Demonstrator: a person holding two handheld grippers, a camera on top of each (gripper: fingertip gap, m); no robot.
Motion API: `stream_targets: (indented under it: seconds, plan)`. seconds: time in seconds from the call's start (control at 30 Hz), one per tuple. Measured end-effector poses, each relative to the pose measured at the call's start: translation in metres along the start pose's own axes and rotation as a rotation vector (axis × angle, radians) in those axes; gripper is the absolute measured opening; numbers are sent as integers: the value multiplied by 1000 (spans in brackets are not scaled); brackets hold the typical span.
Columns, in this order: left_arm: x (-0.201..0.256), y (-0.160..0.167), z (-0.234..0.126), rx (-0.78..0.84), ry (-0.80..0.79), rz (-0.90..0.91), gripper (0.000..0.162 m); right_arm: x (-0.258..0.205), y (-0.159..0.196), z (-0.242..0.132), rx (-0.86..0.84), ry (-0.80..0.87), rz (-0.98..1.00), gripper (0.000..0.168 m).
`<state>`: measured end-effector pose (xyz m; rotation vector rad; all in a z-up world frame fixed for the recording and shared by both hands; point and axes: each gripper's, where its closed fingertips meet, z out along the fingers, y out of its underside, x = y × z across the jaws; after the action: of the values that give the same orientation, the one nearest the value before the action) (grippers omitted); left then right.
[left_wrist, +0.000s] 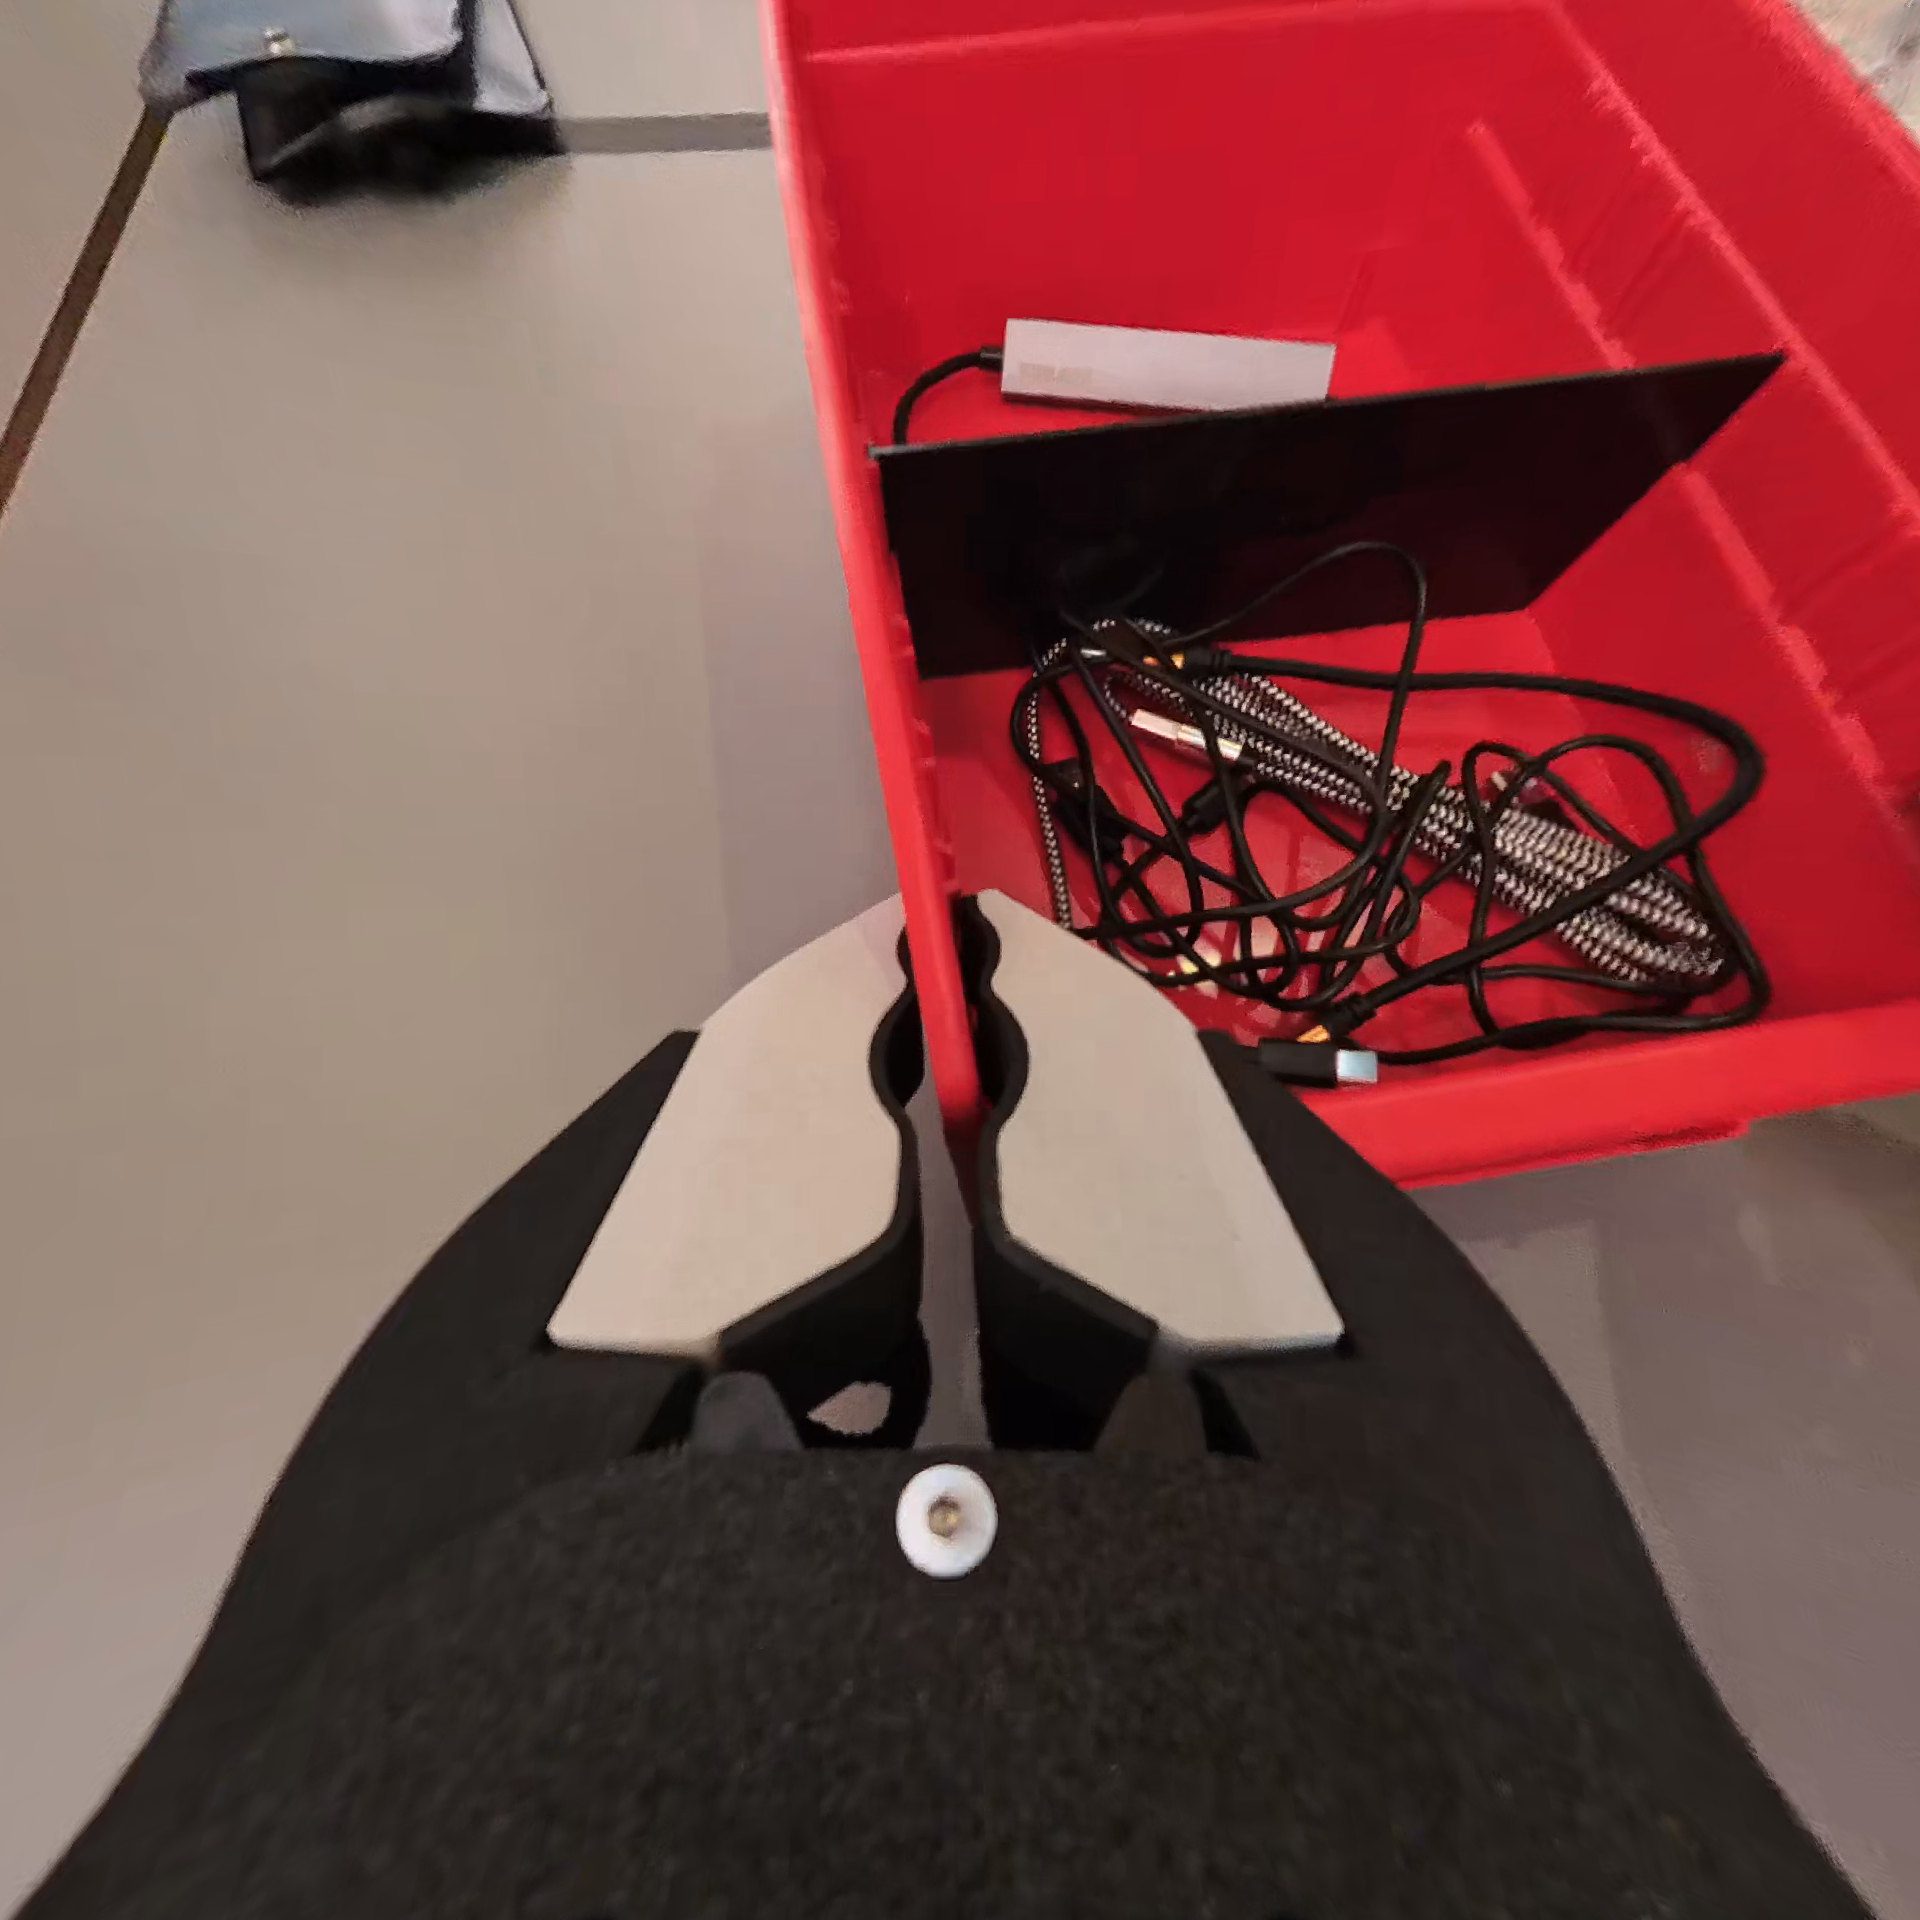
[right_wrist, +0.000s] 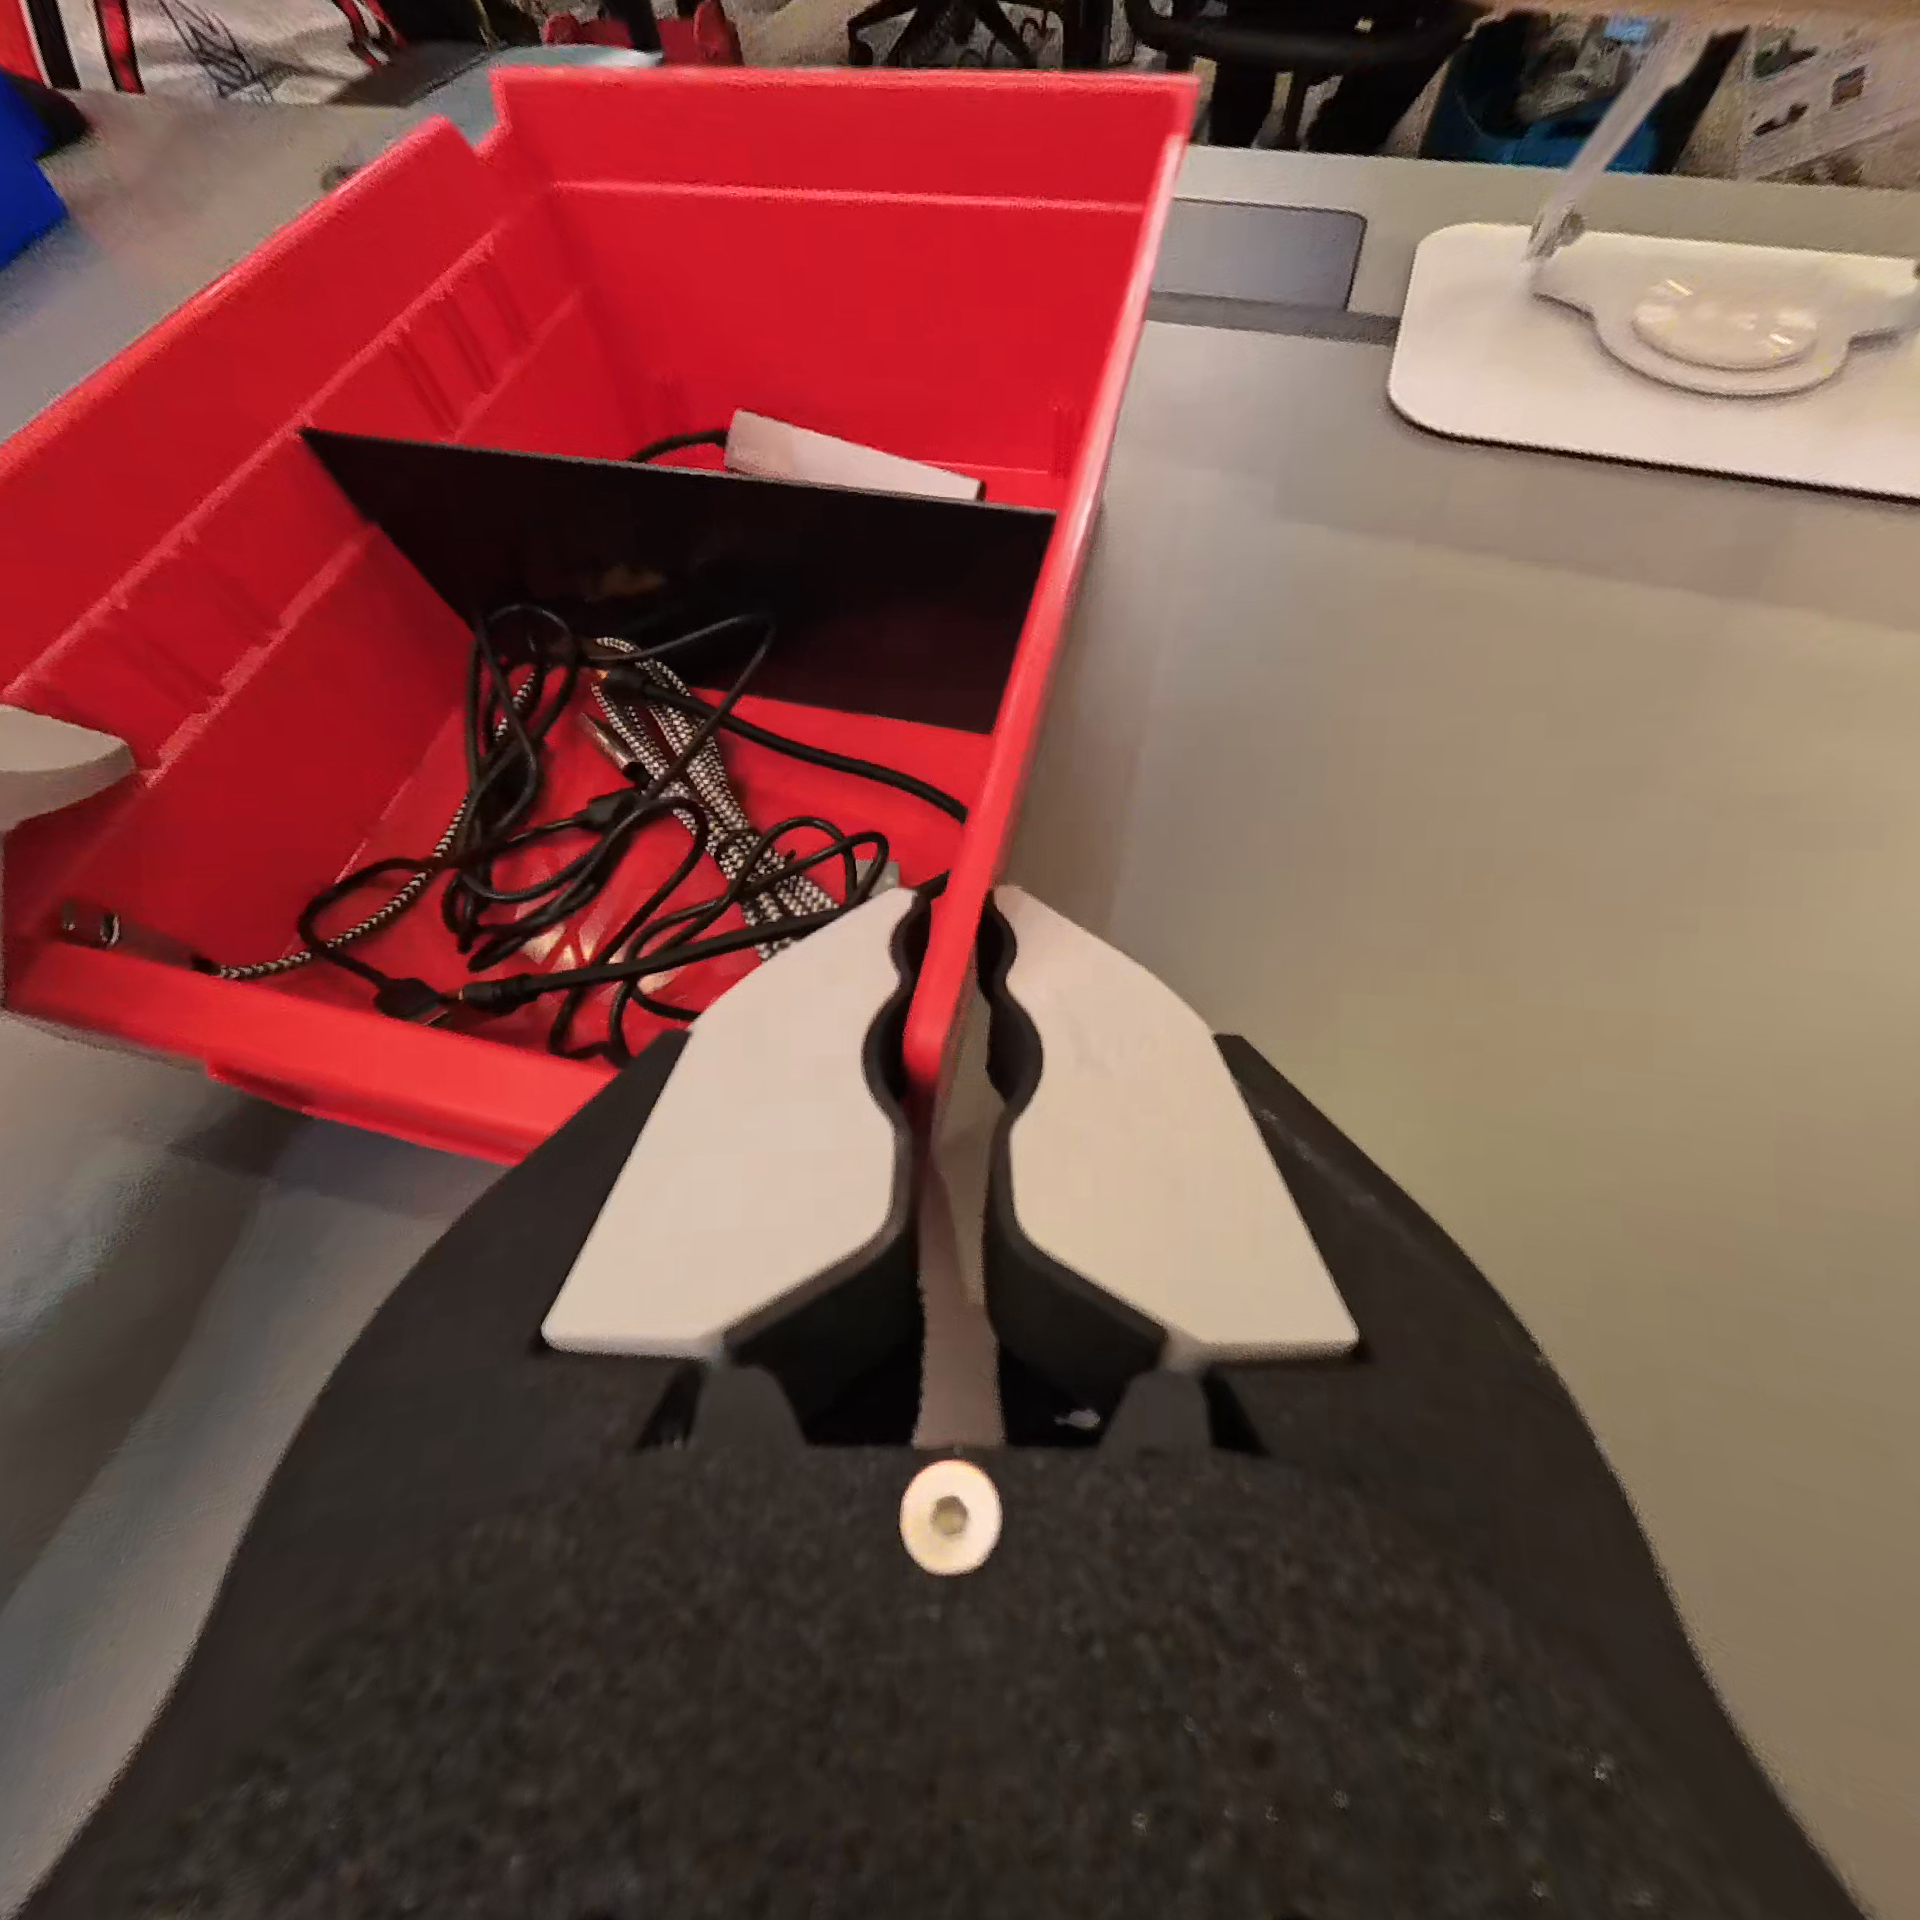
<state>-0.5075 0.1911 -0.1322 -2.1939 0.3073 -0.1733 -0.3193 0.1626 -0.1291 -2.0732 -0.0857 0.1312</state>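
Nothing here can actually be read. The nearest thing to a marking is a small pale patch on the top face of the grey hub (left_wrist: 1169, 364), near its cable end, where it lies in the far compartment of the red bin (left_wrist: 1143, 187). It may be a logo or a line of print, but it is smeared into a blur in the left wrist view. In the right wrist view, printed sheets (right_wrist: 1829, 94) at the far right edge beyond the table carry small pictures and blocks of print, too soft and too far off to make out. The white, red and black cloth (right_wrist: 208, 42) at the far left shows drawn lines, with no letters I can tell.
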Motion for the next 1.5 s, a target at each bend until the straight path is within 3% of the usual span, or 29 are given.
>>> stream_targets:
  seconds: [0.2, 0.4, 0.6, 0.7, 0.83, 1.0, 1.13, 1.27, 1.5]
  plan:
    - [-4, 1, 0, 15, 6, -48, 4, -6, 0, -1, 19, -48, 33, 12]
    - [-4, -4, 0, 64, 6, -64, 4, -16, 3, -11, 17, -261, 11, 26]
    - [-2, -6, -4, 69, -45, -33, 13, -3, -1, -61, 71, -505, -63, 24]
    - [-4, -9, -14, 80, -103, -12, 19, 39, -5, -91, 121, -500, -105, 24]
    - [0, -22, -52, 176, -160, -30, 24, 150, -13, -130, 206, -345, -131, 25]
    - [69, -4, -73, 260, 25, -122, 24, 322, -1, -187, 245, -26, -70, 26]
    - [126, 22, -60, 245, 137, -98, 22, 421, 35, -220, 252, 211, -20, 26]
    - [146, 18, -47, 211, 164, 9, 22, 455, 71, -221, 228, 338, 8, 25]
    - [150, 22, -43, 190, 190, 9, 22, 447, 65, -210, 244, 274, 26, 19]
